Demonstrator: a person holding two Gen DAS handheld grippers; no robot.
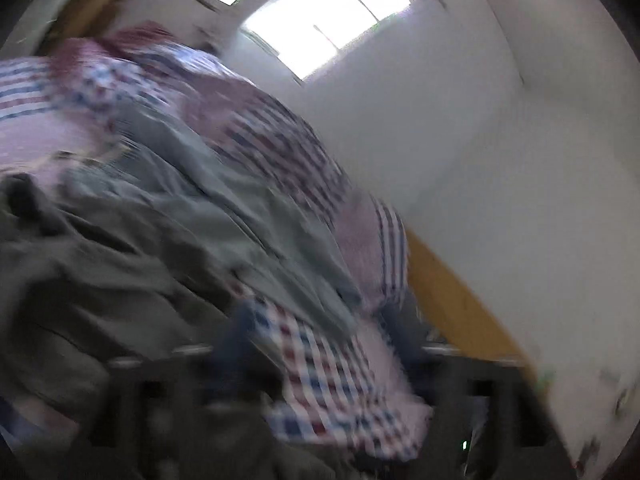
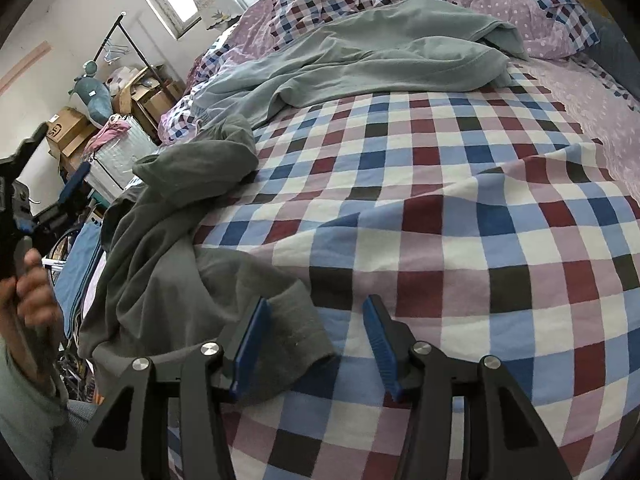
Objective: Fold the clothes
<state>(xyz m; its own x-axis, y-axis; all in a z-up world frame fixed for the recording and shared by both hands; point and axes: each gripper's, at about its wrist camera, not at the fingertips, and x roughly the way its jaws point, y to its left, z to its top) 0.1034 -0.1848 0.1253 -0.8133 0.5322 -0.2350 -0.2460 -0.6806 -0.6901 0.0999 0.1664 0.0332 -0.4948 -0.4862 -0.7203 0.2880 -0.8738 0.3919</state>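
In the right wrist view a dark grey garment (image 2: 168,264) lies crumpled along the left edge of the checked bed cover (image 2: 460,208). Its near corner lies between the fingers of my right gripper (image 2: 316,340), beside the left blue pad (image 2: 254,344). That gripper is open. A light grey-green garment (image 2: 360,52) lies spread further back. The left wrist view is heavily blurred: dark garment (image 1: 80,280) at left, light garment (image 1: 208,200) in the middle. My left gripper (image 1: 316,328) shows its blurred blue pads apart, with nothing between them. A hand (image 2: 28,284) holds it at the far left.
Purple dotted bedding (image 2: 520,4) is bunched at the head of the bed. Left of the bed stand cardboard boxes (image 2: 68,128), a clothes rack (image 2: 120,36) and stacked clutter. A window (image 1: 320,28), a white wall and a wooden bed edge (image 1: 460,304) show in the left wrist view.
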